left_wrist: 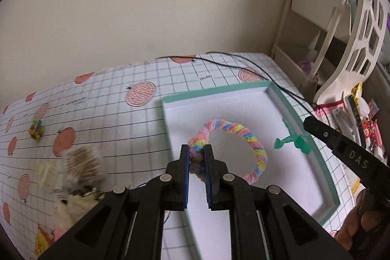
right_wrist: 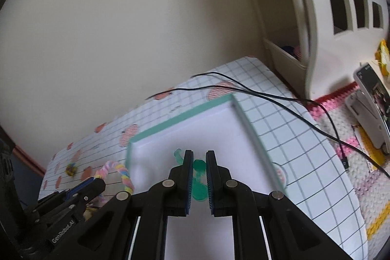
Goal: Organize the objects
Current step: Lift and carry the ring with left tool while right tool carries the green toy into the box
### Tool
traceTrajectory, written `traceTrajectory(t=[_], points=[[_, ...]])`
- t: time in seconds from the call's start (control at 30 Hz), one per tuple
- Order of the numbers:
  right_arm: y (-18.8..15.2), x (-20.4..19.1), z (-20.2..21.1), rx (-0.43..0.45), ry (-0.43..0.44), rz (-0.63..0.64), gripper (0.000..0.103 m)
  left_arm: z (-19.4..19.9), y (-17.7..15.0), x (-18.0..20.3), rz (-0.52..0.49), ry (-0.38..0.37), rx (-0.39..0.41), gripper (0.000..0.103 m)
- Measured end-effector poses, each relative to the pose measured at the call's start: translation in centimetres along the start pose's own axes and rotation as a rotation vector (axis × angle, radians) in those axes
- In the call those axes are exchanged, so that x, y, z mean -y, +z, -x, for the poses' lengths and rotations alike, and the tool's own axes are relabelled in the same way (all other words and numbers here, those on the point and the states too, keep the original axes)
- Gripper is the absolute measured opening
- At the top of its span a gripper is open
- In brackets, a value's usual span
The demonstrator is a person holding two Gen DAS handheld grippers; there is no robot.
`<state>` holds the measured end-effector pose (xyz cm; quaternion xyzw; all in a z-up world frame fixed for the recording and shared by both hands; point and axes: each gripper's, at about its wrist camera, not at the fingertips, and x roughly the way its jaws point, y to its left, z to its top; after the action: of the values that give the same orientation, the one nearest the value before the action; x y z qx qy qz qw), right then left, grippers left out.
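Left claw (left_wrist: pixel 197 150) clamps pastel ring (left_wrist: pixel 248 135) over tray (left_wrist: pixel 287 99); right claw (right_wrist: pixel 199 157) pinches green toy (right_wrist: pixel 199 165). Right view alone reads "GenRobot.AI"; left view "DAS".

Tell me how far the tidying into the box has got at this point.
Nothing looks released in the teal-rimmed box yet. In hand: the left gripper is shut on the pastel braided ring, held over the box, and the right gripper grips the green plastic piece above it. Left on the checked cloth: the furry toy and a small multicoloured item.

Pastel-striped ring (left_wrist: pixel 229 138), green-rimmed tray (left_wrist: pixel 307 123), seemingly green toy (right_wrist: pixel 198 177).
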<state>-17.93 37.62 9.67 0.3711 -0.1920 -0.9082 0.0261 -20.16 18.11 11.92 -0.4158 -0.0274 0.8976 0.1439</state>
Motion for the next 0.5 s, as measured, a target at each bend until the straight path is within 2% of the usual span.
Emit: traceTrajectory(t=[0.2,0.5], points=[[-0.5,1.6,-2.2,-0.045,-0.036,-0.032,0.011,-3.6,-0.4,1.4,0.006,0.002,-0.05,0.011],[-1.5,2.2,-4.3,-0.096,-0.061,-0.024,0.011,-6.1,-1.2,1.7,0.012,0.014,-0.087,0.011]])
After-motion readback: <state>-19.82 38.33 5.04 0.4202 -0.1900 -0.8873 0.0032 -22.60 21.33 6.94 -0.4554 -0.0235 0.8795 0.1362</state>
